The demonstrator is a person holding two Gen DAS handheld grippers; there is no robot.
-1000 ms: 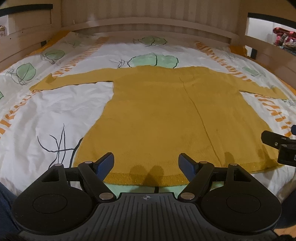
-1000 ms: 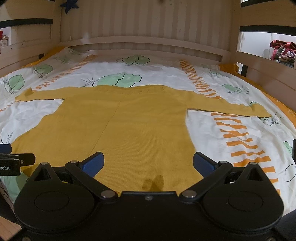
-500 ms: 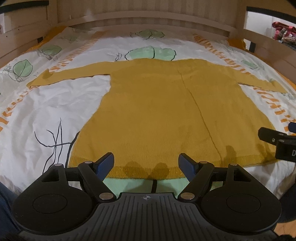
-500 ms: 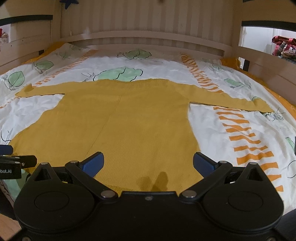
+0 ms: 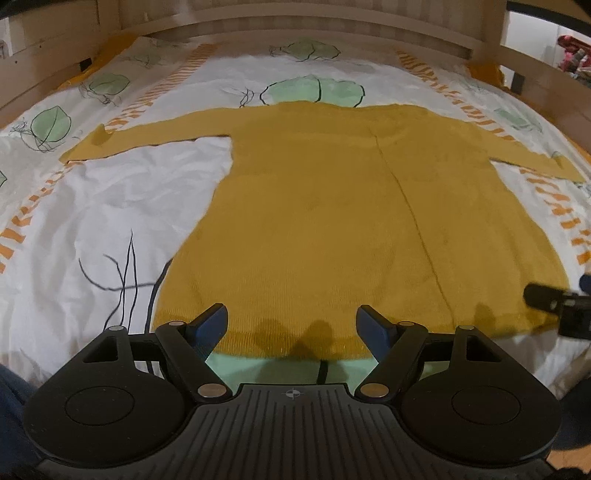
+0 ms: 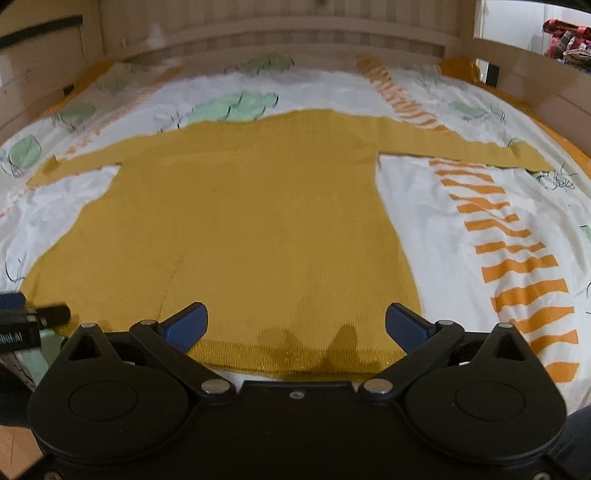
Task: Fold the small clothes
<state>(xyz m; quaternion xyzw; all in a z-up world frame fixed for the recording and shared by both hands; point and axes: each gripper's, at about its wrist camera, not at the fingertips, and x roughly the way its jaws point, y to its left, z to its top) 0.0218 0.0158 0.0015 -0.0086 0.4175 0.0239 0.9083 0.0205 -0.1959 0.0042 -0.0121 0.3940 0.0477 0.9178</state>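
Observation:
A mustard-yellow long-sleeved knit top [image 5: 332,206] lies flat on the bed, sleeves spread out to both sides, hem nearest me. It also shows in the right wrist view [image 6: 251,221]. My left gripper [image 5: 291,325] is open and empty, just above the left part of the hem. My right gripper [image 6: 295,321] is open and empty, just above the right part of the hem. Each gripper shows at the edge of the other's view: the right one [image 5: 557,306], the left one [image 6: 26,321].
The bed has a white cover [image 5: 110,206] with green leaves and orange stripes [image 6: 517,258]. A wooden bed frame [image 5: 295,18] rises behind and at both sides. Clothes [image 6: 565,40] lie beyond the right rail.
Both grippers have moved forward and down toward the hem of the top. The top has not moved. Both grippers stay open.

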